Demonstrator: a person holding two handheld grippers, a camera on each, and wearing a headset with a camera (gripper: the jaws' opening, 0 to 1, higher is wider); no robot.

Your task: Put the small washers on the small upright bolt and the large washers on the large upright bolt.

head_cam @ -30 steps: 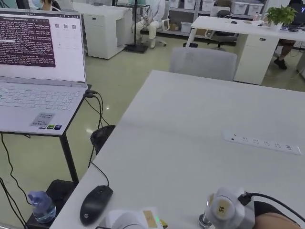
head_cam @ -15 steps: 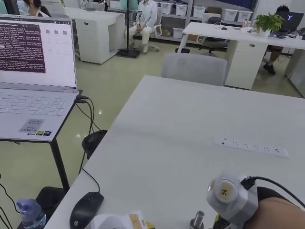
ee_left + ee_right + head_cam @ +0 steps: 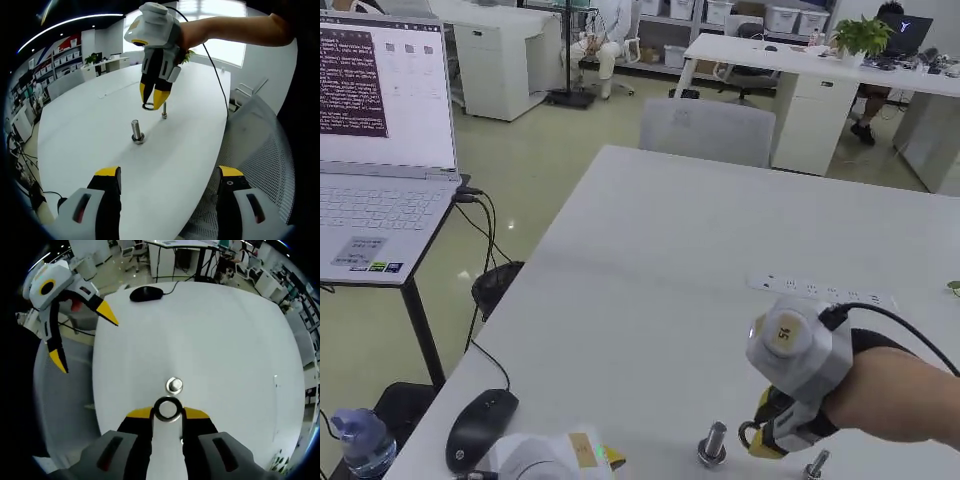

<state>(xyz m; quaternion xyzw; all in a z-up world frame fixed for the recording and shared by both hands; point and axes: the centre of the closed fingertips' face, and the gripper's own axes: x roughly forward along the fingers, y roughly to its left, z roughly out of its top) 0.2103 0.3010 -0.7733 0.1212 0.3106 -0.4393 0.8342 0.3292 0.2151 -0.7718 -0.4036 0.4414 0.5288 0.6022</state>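
Washer (image 3: 167,409): I see one silver ring, pinched by its edge between the yellow tips of the right hand-held gripper (image 3: 153,98). It is lifted off the bench (image 3: 100,115), near both bolts.
Large bolt (image 3: 136,132): thick and silver, standing upright on a wider base on the white bench.
Small bolt (image 3: 164,114): thin and silver, upright near the large one, not touching it.

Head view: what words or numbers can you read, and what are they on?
"55", second digit unsure: yellow sticker on the right claw.
Laptop screen text: too small to read.
Laptop stickers: too blurred to read.
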